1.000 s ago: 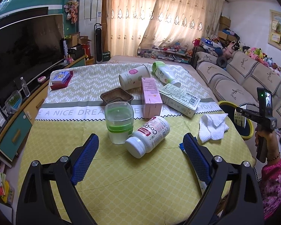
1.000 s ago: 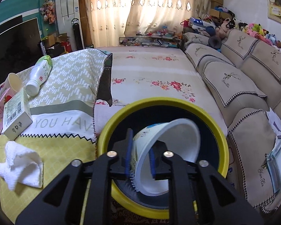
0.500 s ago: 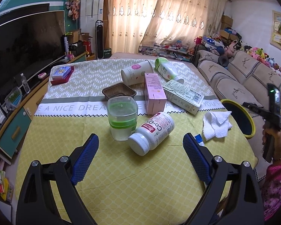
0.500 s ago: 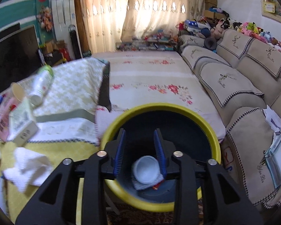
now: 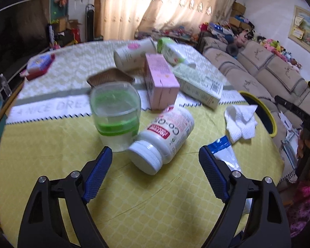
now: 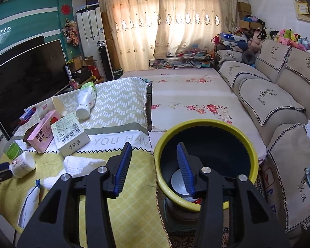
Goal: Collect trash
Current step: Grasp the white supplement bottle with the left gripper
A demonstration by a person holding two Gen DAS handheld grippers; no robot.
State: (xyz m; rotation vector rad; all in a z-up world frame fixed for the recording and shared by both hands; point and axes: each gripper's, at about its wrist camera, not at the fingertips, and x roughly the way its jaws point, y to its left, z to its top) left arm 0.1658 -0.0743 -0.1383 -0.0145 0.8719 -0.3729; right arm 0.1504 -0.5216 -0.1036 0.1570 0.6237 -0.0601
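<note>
Lying on its side on the yellow tablecloth, a white supplement bottle is seen with its cap turned toward the near edge, between and just beyond the blue pads of the left gripper. Those jaws stand wide and are closing slightly, with nothing pressed between them. Touching the bottle's left side is a clear cup with a green band. Behind it a pink carton and a pale box are stacked against a tipped paper cup and a green-and-white bottle; a brown tray sits further left. A crumpled white tissue is found to the right. Off the table's right edge stands a yellow-rimmed bin, in which a white cup lies, apparently loose. Above the bin's left rim the right gripper is held, its jaws opening and empty.
</note>
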